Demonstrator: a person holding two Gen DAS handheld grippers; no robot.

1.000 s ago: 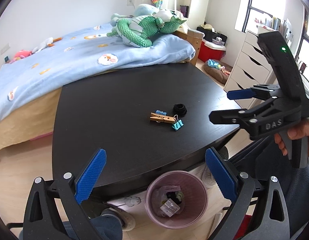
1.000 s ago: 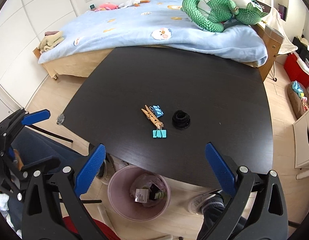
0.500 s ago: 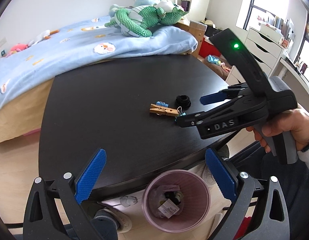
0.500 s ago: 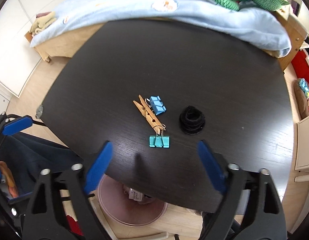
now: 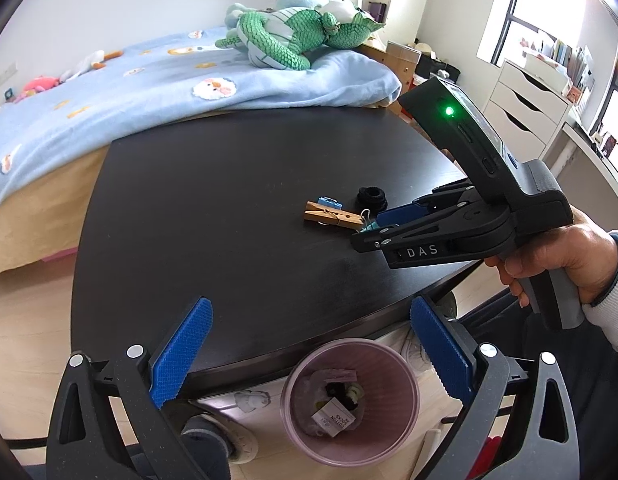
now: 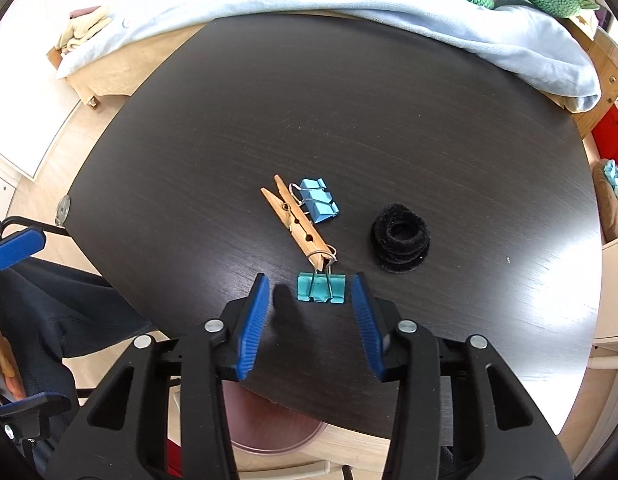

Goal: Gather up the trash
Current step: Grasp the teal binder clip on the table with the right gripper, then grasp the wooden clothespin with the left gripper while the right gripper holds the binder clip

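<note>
Right gripper is straddling the teal binder clip, which is lying just beside the clothespin tip, jaws spread; advise closing squarely on the clip body; left gripper is idling, jaws spread, above the bin.

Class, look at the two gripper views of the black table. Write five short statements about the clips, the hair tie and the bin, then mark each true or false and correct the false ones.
1. The right gripper is open around the teal binder clip. True.
2. The clothespin lies in the bin. False: it lies on the table.
3. The black hair tie sits apart from the clips. True.
4. The bin is empty. False: it holds scraps and a label.
5. The left gripper holds the blue binder clip. False: it is open and holds nothing.
</note>
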